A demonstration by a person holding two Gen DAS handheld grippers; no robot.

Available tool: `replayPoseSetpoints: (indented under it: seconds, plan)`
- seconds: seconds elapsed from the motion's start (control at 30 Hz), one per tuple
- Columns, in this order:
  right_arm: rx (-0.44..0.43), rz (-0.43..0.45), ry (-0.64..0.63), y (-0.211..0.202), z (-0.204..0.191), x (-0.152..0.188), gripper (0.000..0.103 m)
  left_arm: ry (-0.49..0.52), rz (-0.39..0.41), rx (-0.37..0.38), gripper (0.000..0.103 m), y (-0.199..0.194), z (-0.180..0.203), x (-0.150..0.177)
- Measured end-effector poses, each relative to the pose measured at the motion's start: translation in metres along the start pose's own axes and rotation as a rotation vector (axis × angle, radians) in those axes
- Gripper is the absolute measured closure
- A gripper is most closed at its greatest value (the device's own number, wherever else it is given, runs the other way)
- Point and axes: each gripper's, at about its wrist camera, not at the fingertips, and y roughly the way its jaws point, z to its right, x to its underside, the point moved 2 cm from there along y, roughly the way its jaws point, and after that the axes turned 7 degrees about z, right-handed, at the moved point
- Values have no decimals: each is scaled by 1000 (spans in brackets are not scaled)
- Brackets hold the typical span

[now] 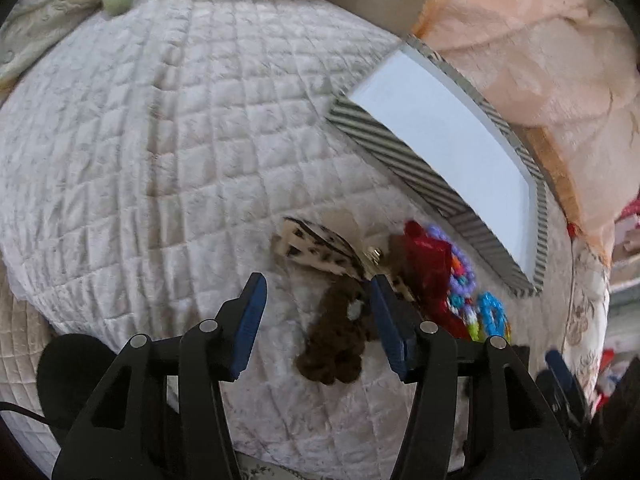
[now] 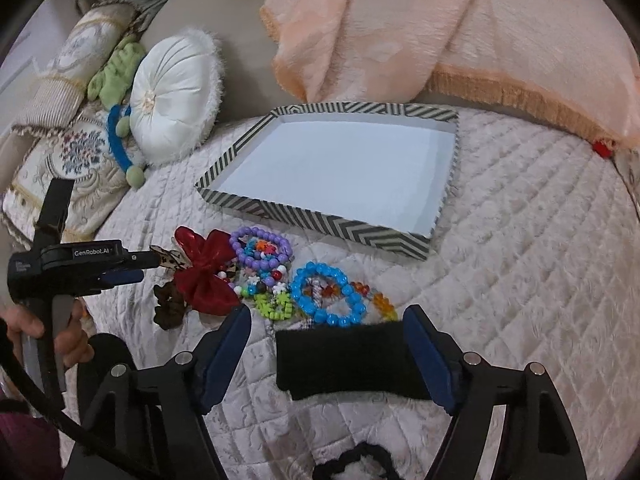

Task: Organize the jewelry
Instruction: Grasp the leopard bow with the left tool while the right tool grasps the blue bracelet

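A striped tray [image 2: 316,216] with a white bottom lies on the quilted bed; it also shows in the left wrist view [image 1: 404,168]. In front of it lies a pile: red bow [image 2: 208,276], purple bead bracelet [image 2: 260,248], blue bead bracelet [image 2: 328,296], green beads [image 2: 276,304], spotted bow [image 1: 316,252], brown fuzzy scrunchie [image 1: 336,340]. My left gripper [image 1: 318,294] is open over the brown scrunchie; it also shows in the right wrist view [image 2: 132,268]. My right gripper [image 2: 328,320] is open around a black fabric band [image 2: 352,360].
A round white cushion [image 2: 172,96], a green plush toy [image 2: 116,68] and embroidered pillows [image 2: 68,160] lie at the left. A peach blanket [image 2: 440,24] is heaped behind the tray. A black scrunchie [image 2: 356,464] lies at the bottom edge.
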Motion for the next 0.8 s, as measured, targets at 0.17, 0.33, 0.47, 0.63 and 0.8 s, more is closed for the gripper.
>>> replayPoseSetpoints:
  seconds: [0.17, 0.33, 0.47, 0.63, 0.8]
  plan:
    - [-8, -57, -42, 27, 3, -8, 47, 95, -31, -52, 50, 14, 7, 15]
    - [-12, -139, -100, 59, 6, -14, 56, 124, -27, -95, 50, 30, 8, 20]
    - [-28, -190, -143, 79, 6, -13, 64, 140, -9, -93, 50, 35, 13, 20]
    - [-57, -172, -204, 82, 0, -13, 93, 193, 10, -62, 87, 38, 23, 25]
    - [-87, -119, -122, 59, 12, -21, 94, 183, 43, 16, 90, 17, 20, 21]
